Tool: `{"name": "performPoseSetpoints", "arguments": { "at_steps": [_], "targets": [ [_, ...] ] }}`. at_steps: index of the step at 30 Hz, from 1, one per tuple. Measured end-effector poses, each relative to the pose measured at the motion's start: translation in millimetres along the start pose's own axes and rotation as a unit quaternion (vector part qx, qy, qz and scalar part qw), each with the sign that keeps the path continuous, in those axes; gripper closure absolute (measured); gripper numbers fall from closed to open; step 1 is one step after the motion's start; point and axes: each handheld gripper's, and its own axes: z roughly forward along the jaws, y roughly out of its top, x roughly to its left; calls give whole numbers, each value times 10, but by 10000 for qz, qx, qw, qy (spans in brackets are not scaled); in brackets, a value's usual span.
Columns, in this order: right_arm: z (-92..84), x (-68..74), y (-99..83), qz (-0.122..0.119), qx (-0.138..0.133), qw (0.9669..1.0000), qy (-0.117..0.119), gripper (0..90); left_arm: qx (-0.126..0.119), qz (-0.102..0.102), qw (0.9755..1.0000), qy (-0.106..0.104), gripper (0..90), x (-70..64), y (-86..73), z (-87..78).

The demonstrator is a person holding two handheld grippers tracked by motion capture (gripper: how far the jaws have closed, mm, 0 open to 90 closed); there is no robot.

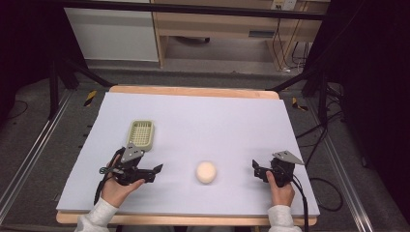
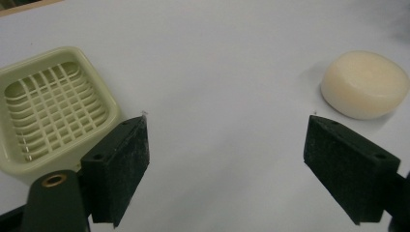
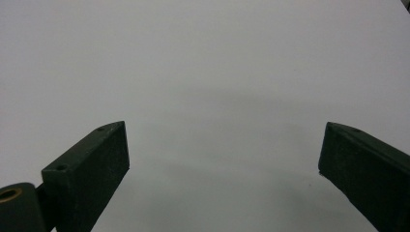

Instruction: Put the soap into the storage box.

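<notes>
Left gripper [image 1: 153, 170] sits low on the white table cover [image 1: 217, 121], jaws wide apart, nothing between them. Pale green soap dish [image 1: 140, 134] just beyond it, empty. Round cream soap bar [image 1: 206, 172] lies mid-table between both grippers, untouched. Right gripper [image 1: 257, 170] near the front edge, jaws spread too.

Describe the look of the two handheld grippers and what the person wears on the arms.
Both the left gripper and the right gripper are black, each topped by a grey three-cornered plate and trailing a black cable. Their fingers are black rectangular blocks with a grainy face; a brass-coloured ring sits near the base. The sleeves are white with ribbed cuffs.
</notes>
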Motion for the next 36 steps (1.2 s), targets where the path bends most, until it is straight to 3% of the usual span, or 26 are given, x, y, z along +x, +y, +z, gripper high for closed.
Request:
{"name": "performPoseSetpoints", "arguments": {
  "at_steps": [36],
  "targets": [
    [-1,10,-1,-12,-3,10000,-34,43,130,383,9979,-513,162,-464,311,339]
  ]
}}
